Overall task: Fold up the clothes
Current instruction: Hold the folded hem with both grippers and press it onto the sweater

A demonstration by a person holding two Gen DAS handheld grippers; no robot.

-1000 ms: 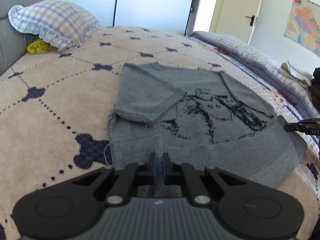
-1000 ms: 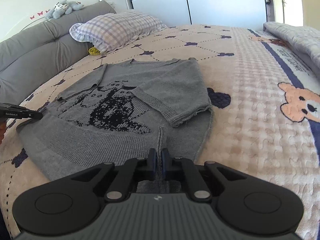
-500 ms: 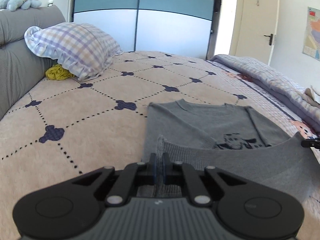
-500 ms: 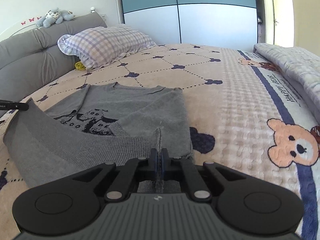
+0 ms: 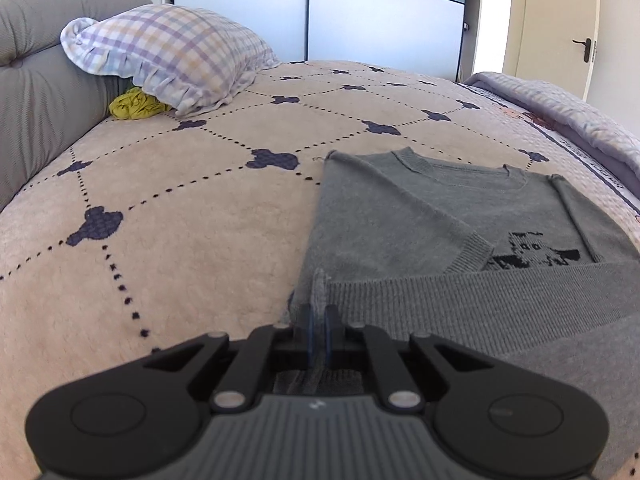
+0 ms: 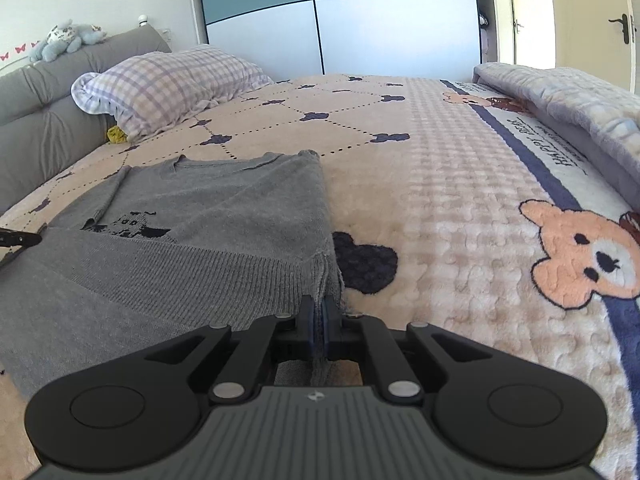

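Note:
A grey knit sweater with a black print lies on the bed, sleeves folded in over the chest; it also shows in the right wrist view. My left gripper is shut on the left corner of its ribbed hem. My right gripper is shut on the right corner of the hem. The hem is lifted and carried over the lower body toward the collar, covering most of the print. The left gripper's tip shows at the left edge of the right wrist view.
The bed has a beige quilt with navy shapes. A checked pillow and a yellow-green cloth lie by the grey headboard. A folded blanket lies along the right side. Bear print at right.
Both grippers have lifted the hem and carried it forward over the sweater's body toward the collar. The print, fully visible a second ago, is now mostly covered.

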